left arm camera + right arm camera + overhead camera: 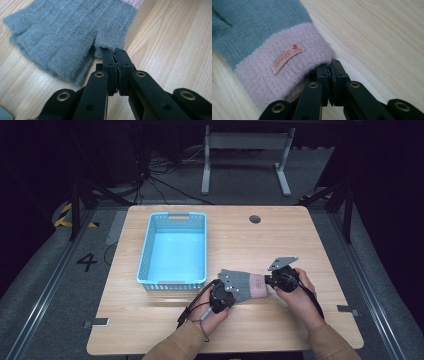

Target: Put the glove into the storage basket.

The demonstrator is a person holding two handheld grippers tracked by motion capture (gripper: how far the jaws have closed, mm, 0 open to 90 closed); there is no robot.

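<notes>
Glove (243, 284) flat on tabletop (300, 240), 4 o'clock of blue basket (145, 254), left tongs (114, 53) clamped on grey thumb tip, right tongs (329, 67) clamped on pink cuff edge, right gripper view alone shows cuff label (287, 58), high view shows both hands.

Grey knitted fingerless glove (242, 284) with pink cuff (small pink label on it), flat on the wooden table, just right of the basket.

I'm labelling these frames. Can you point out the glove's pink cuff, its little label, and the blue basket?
pink cuff (262, 75), right gripper view, on the knit band.
label (287, 58), right gripper view, middle of the tag.
blue basket (145, 251), high view, on its left wall.
</notes>
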